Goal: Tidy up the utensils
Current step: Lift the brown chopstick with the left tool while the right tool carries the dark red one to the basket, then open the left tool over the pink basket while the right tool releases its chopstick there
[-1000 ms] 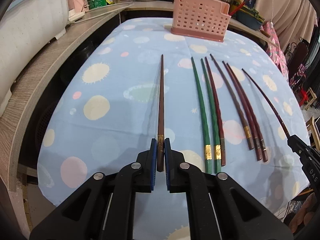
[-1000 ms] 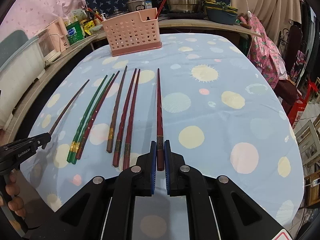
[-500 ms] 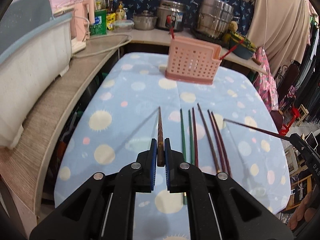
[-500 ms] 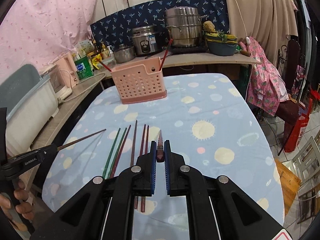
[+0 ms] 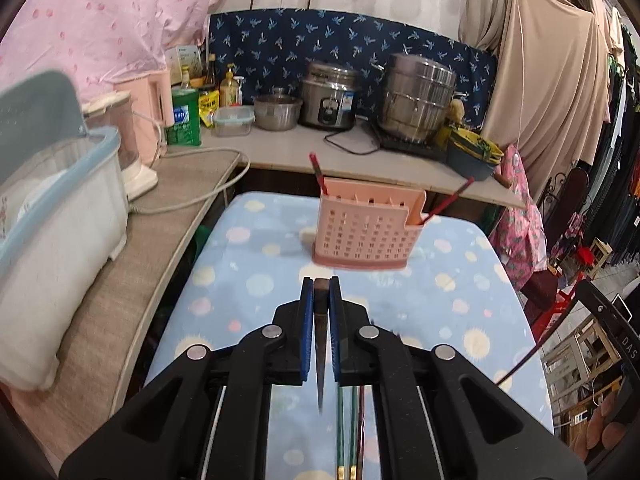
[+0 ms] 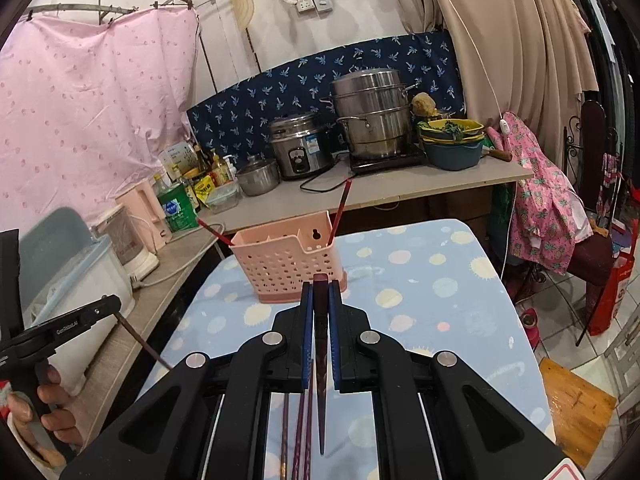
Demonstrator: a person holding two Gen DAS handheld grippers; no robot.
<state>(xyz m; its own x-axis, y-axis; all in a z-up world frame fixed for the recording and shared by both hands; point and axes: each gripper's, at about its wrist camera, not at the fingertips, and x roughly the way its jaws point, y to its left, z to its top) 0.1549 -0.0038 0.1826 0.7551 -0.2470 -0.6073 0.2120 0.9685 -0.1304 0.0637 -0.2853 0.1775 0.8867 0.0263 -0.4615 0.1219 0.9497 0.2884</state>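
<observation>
Both tongs were clamped on chopsticks, the left gripper (image 5: 320,292) on a dark-brown wooden chopstick (image 5: 320,344), the right gripper (image 6: 321,292) on a maroon chopstick (image 6: 320,360), tips hanging down, w/ the pink perforated plastic utensil basket (image 5: 366,236) straight ahead near the table's far edge, roughly equidistant.

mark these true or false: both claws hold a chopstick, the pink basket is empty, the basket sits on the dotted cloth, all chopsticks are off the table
1. Each claw is shut on a chopstick. True: the left claw grips a dark brown chopstick, the right claw a dark red chopstick.
2. The pink utensil basket is empty. False: two red chopsticks already stick out of it.
3. The basket stands on the dotted blue tablecloth. True.
4. No chopsticks remain on the table. False: green chopsticks and others lie below the claws.
</observation>
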